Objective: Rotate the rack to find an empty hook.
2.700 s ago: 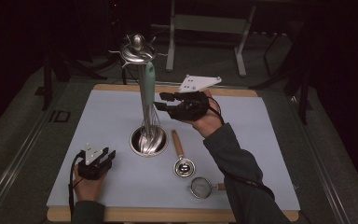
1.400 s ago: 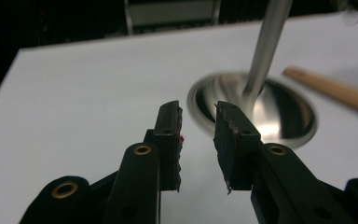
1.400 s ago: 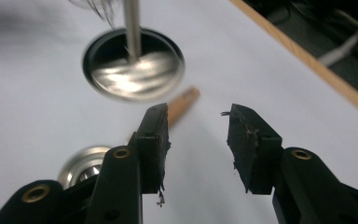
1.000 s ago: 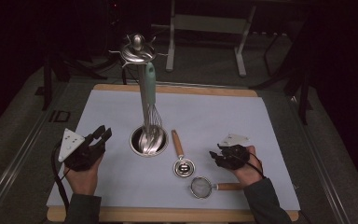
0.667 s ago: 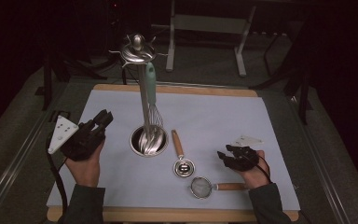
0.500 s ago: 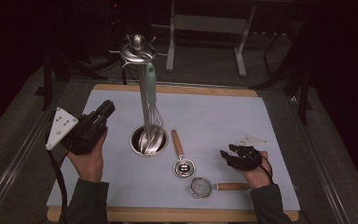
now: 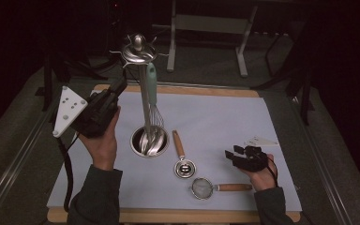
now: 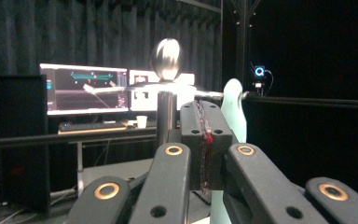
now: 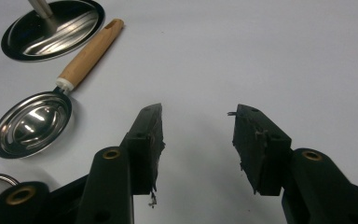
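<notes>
- High view: the left gripper (image 7: pixel 117 89) is raised beside the tall steel utensil stand with a round knob on top (image 7: pixel 138 49), close to the mint-green handle of the whisk (image 7: pixel 151 82) that hangs there over the stand's round steel base (image 7: pixel 149 140). A sideways push against the thin pole could rock the stand or swing the whisk off its hook, so it is judged that a slow approach is needed. The right gripper (image 7: pixel 234 153) is resting low on the pale blue mat of the desk (image 7: pixel 225 112), near the small steel strainer with a wooden handle (image 7: pixel 220 187) and the steel measuring spoon with a wooden handle (image 7: pixel 182 159); these could be dragged if the hand is slid carelessly.
- Left gripper view: the jaws have just been closing and are now pressed together with nothing between them. With shut jaws the whisk handle (image 8: pixel 233 107), seen just behind them, cannot be gripped but could be knocked.
- Right gripper view: the jaws stand wide apart and empty above the mat. The measuring spoon (image 9: pixel 32 123) lies to the left, well clear.
</notes>
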Demonstrator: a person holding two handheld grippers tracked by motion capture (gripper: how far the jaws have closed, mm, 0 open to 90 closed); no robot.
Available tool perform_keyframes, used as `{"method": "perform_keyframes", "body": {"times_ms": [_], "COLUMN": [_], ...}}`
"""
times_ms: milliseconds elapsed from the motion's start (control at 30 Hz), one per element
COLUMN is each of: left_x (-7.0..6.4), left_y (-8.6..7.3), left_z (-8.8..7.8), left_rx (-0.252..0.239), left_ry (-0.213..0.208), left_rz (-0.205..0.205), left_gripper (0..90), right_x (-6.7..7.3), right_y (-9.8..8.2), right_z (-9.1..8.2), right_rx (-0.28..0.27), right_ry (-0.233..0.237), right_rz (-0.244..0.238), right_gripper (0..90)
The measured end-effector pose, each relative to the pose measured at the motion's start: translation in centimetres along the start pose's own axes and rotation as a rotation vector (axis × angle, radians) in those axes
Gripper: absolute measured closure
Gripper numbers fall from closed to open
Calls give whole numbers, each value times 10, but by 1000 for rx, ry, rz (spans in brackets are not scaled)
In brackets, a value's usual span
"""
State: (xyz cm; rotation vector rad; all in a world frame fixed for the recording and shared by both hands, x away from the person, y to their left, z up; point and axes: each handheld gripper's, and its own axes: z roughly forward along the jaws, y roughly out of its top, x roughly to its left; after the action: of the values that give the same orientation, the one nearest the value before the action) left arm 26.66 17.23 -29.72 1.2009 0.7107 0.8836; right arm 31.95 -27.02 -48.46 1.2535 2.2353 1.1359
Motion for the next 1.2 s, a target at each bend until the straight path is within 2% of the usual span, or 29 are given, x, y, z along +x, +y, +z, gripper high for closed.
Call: {"method": "perform_keyframes", "body": {"times_ms": [167, 333, 500, 733, 1200], "left_x": [0, 2, 6, 9, 16], "left_y": [4, 5, 4, 4, 7], "left_z": [7, 13, 15, 15, 18], "left_rx": [-4, 10, 13, 15, 28], "left_ry": [3, 7, 22, 23, 53], "left_rz": [1, 23, 21, 56, 79], "left_gripper": [896, 896, 895, 896, 896], "right_x": [-2, -2, -1, -2, -5], "right_y": [-2, -3, -6, -6, -7], "right_z": [0, 0, 2, 0, -2], "right_rx": [1, 3, 14, 6, -3], "right_ry": [-4, 0, 6, 9, 11], "right_rz": [9, 14, 17, 22, 37], "right_gripper": [521, 521, 521, 524, 523]}}
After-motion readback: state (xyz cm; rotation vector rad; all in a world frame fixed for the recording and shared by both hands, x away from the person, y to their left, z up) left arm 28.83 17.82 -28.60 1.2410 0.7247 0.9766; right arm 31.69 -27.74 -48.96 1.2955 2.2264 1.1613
